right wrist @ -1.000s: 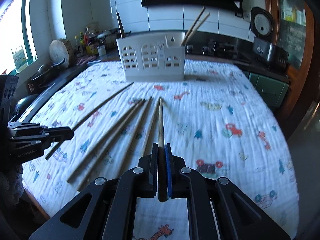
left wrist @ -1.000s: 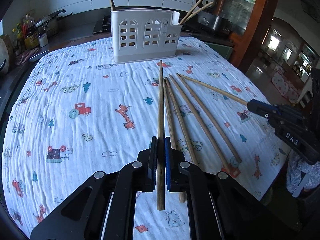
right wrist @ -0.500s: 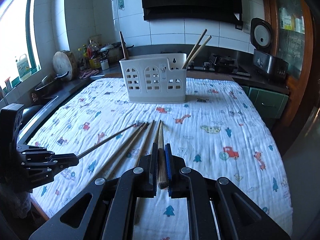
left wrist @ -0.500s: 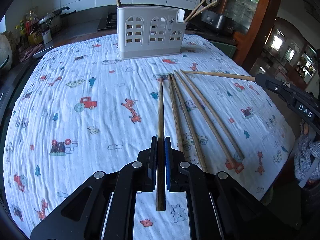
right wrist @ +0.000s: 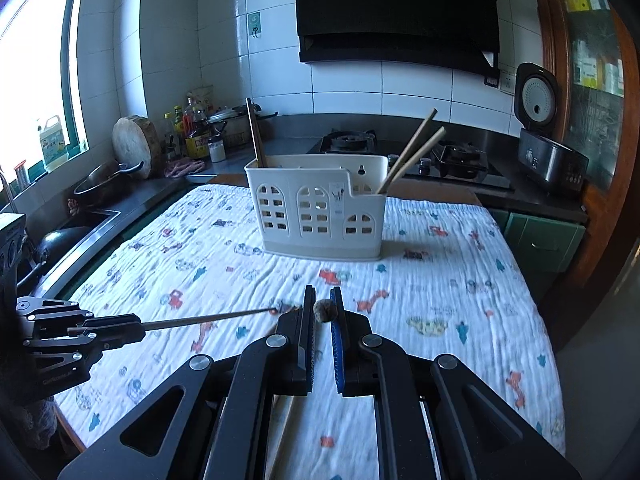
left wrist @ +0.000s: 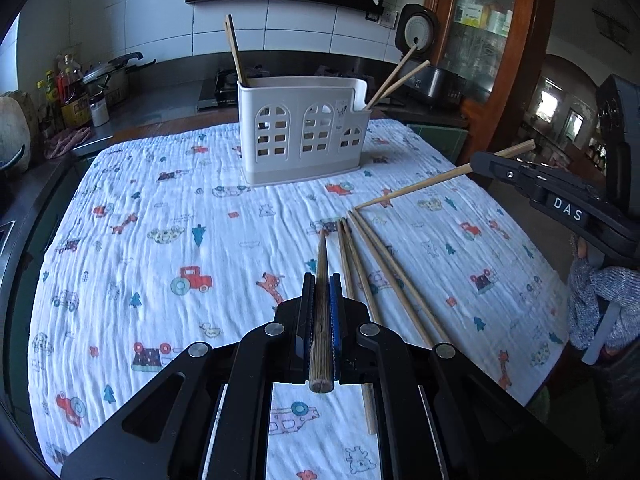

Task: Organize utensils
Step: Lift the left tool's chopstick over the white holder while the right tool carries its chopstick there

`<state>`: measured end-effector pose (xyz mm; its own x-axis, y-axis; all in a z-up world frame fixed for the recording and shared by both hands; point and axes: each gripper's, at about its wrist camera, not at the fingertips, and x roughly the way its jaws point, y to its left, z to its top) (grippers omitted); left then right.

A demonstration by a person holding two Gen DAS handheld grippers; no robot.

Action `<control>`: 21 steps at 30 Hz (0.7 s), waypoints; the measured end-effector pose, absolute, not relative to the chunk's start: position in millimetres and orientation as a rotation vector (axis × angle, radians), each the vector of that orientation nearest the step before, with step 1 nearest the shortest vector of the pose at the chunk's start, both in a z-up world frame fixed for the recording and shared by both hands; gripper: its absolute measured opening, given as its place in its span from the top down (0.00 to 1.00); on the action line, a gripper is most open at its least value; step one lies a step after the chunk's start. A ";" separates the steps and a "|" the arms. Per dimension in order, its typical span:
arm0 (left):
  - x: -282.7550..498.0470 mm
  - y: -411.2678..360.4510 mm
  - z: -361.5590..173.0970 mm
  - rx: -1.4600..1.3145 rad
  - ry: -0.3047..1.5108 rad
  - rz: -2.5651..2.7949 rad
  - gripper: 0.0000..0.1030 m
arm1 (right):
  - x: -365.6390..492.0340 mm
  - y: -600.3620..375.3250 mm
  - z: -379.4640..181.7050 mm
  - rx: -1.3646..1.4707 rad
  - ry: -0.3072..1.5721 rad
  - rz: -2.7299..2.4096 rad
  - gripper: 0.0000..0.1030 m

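Chopsticks [left wrist: 394, 276] on the worktop run partly hidden under the left gripper [left wrist: 321, 308]. Both grippers' jaws are clamped on one chopstick each, the right gripper [right wrist: 322, 320] tilting its light chopstick [left wrist: 416, 187] steeply.

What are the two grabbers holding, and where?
Each holds one chopstick near its thick end: left gripper a dark chopstick, right gripper a light chopstick.

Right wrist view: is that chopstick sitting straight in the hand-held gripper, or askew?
Askew: the light chopstick is pinched by the tip of the right hand-held gripper, slanting across it, not along it. The left hand-held gripper holds its dark chopstick straight.
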<state>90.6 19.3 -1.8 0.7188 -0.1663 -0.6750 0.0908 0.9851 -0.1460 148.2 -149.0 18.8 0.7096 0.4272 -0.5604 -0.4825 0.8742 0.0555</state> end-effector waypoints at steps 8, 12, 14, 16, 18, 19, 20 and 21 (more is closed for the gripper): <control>109.9 24.2 25.5 -0.099 0.690 -0.145 0.94 | 178.4 -142.8 51.9 -0.100 0.580 0.532 0.93; 119.0 28.9 34.7 -0.092 0.680 -0.147 0.94 | 192.1 -142.7 71.0 -0.102 0.585 0.554 0.93; 123.3 32.3 39.1 -0.092 0.679 -0.149 0.94 | 197.7 -143.2 83.5 -0.111 0.583 0.559 0.93; 127.9 36.6 46.4 -0.091 0.674 -0.149 0.94 | 202.8 -144.1 97.2 -0.120 0.584 0.570 0.93; 131.8 40.6 56.0 -0.089 0.664 -0.155 0.94 | 205.9 -145.7 109.3 -0.132 0.579 0.572 0.93; 134.3 42.4 61.2 -0.090 0.659 -0.158 0.94 | 208.6 -146.8 116.9 -0.136 0.582 0.576 0.93; 136.3 44.6 67.1 -0.093 0.653 -0.161 0.94 | 210.8 -147.6 122.7 -0.137 0.581 0.578 0.93; 138.7 47.2 74.6 -0.095 0.643 -0.164 0.94 | 213.4 -148.0 129.0 -0.143 0.582 0.579 0.93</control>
